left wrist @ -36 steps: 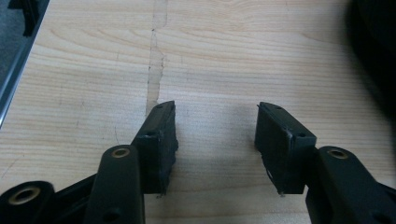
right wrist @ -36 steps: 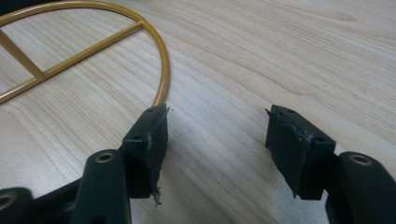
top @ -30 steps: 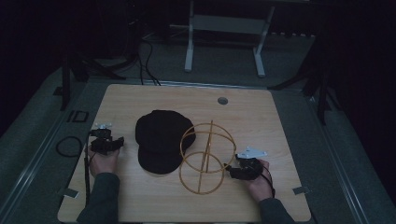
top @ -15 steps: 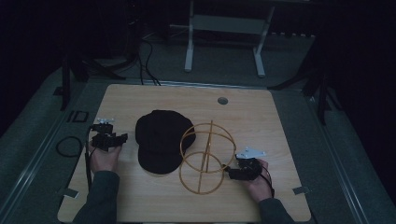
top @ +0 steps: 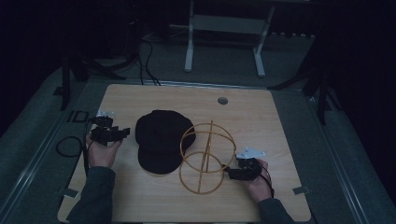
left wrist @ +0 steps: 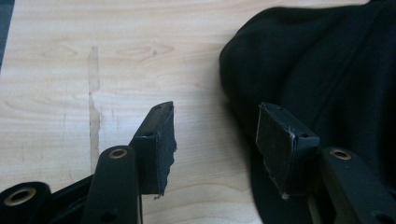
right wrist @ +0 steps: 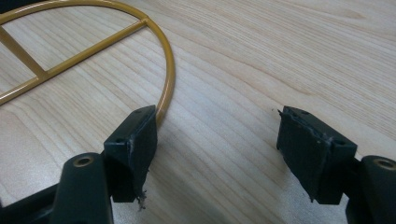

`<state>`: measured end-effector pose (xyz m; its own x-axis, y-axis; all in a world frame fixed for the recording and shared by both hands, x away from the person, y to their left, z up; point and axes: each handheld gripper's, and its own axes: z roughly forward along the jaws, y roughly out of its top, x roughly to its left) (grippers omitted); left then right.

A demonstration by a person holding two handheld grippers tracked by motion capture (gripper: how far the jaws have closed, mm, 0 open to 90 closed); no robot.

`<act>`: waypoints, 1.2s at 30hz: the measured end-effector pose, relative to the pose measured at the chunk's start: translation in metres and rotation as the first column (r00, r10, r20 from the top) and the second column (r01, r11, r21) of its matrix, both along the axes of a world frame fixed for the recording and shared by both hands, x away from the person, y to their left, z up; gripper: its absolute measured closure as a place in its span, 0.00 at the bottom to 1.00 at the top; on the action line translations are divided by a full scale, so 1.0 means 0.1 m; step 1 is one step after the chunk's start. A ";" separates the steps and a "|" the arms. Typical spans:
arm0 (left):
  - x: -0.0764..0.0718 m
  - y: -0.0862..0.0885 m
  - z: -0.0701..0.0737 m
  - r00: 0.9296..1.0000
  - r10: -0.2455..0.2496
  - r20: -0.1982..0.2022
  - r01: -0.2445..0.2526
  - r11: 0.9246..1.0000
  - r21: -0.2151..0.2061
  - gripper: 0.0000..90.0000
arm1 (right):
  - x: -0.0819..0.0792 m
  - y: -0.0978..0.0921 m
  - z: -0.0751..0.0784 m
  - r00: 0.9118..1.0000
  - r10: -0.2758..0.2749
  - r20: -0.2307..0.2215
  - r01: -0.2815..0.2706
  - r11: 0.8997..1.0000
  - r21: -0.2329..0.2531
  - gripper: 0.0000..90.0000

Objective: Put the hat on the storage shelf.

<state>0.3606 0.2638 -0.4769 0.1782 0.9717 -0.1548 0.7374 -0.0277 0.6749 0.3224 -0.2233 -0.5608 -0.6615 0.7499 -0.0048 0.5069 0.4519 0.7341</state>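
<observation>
From the high view, I've got my left gripper (top: 122,133) out at the left side of the pale wooden table (top: 280,121), its tips aimed across at the round black fabric cap (top: 159,140) and stopping just short of its edge. The cap lies flat near the middle of the table. Just to its right stands the gold wire stand made of rings and a cross-bar (top: 206,156), its near ring overlapping the cap's right edge from this angle. My right gripper (top: 228,171) sits low on the right side of that stand, tips right at the bottom ring. Beyond the stand, a small round grey grommet hole (top: 222,100) shows in the table top.

Over to the left gripper view: my left gripper (left wrist: 215,135) is spread wide, nothing between the jaws. The left jaw hangs over bare wood (left wrist: 93,70), and the right jaw is over the dark cloth of the cap (left wrist: 327,70), so the gap straddles the cap's edge. Whether a pad touches the cloth, I cannot tell.

Now the right gripper view: my right gripper (right wrist: 219,144) is wide open too, holding nothing. The curved gold wire of the stand (right wrist: 169,65) runs down to the tip of the left jaw and disappears behind it; the right jaw is over plain table (right wrist: 280,46), well apart from the wire.
</observation>
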 end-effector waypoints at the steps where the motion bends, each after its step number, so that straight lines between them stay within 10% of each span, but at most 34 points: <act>1: 0.00 -0.01 0.03 1.000 -0.009 0.003 0.009 1.000 -0.001 0.52 | 0.00 0.00 0.00 1.000 0.000 0.000 0.000 1.000 0.000 0.32; 21: 0.06 -0.20 0.29 0.996 -0.091 0.022 0.091 0.996 0.019 0.52 | 0.00 0.01 0.00 1.000 -0.001 0.000 0.001 1.000 0.000 0.32; 36: 0.10 -0.32 0.37 0.978 -0.207 0.013 0.206 0.978 0.014 0.50 | -0.01 0.01 0.00 1.000 0.002 -0.001 -0.002 1.000 -0.003 0.32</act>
